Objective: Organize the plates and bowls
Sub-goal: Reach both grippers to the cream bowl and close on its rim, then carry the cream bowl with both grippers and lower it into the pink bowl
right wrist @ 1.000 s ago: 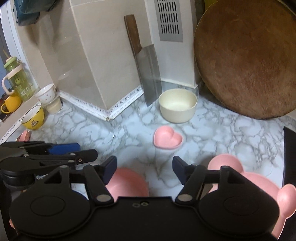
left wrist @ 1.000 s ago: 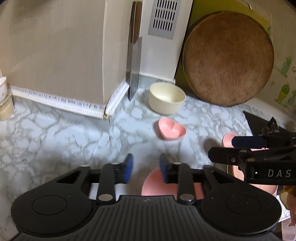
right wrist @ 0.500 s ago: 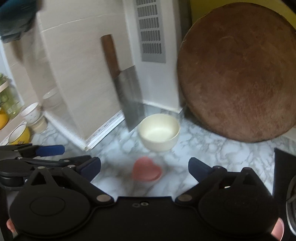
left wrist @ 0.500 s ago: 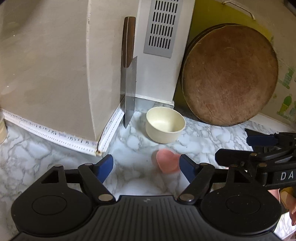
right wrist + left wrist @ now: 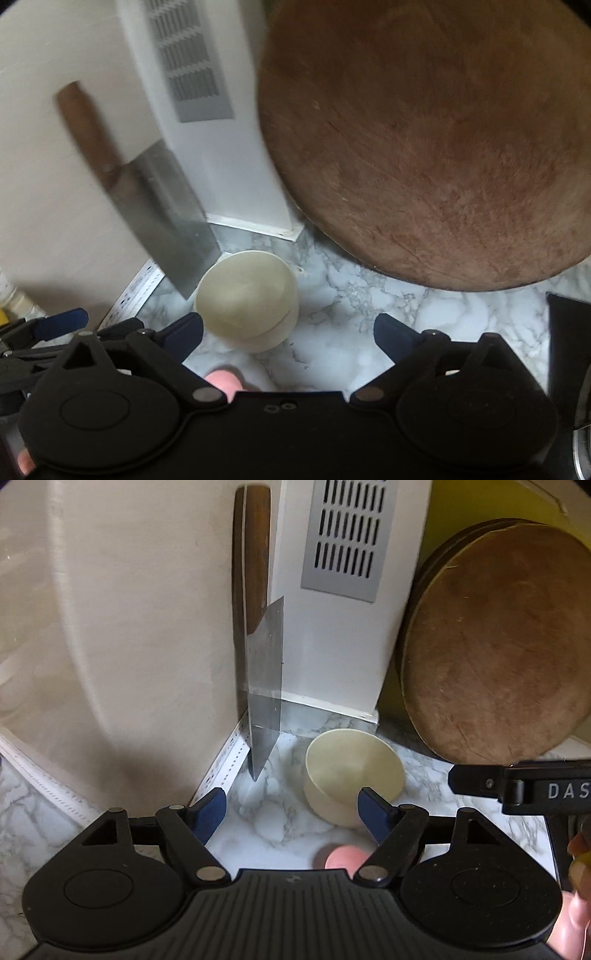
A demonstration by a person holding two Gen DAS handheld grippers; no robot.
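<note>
A: Marble table [image 5: 280, 827], back corner: we've got the cream bowl [image 5: 352, 775] beside the cleaver [image 5: 264, 679], round board [image 5: 495, 657] leaning behind.

B: Fingers?

A: Left gripper [image 5: 291, 810] and right gripper [image 5: 290, 332] both just opened, spread wide, nothing between. Pink dish [image 5: 341, 856] near us.

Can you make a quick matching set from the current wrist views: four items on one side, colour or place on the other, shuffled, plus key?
Things:
1. round bowl
2. cleaver with wooden handle
3. large round wooden chopping board
4. small dish at the bottom edge, mostly hidden by the gripper body

Descriptions:
A. pink
B. brown, leaning against the wall on the right
C. cream, on the marble counter ahead of the gripper
D. steel blade, propped upright in the corner, tip on the counter

Pairs: 1-C, 2-D, 3-B, 4-A
</note>
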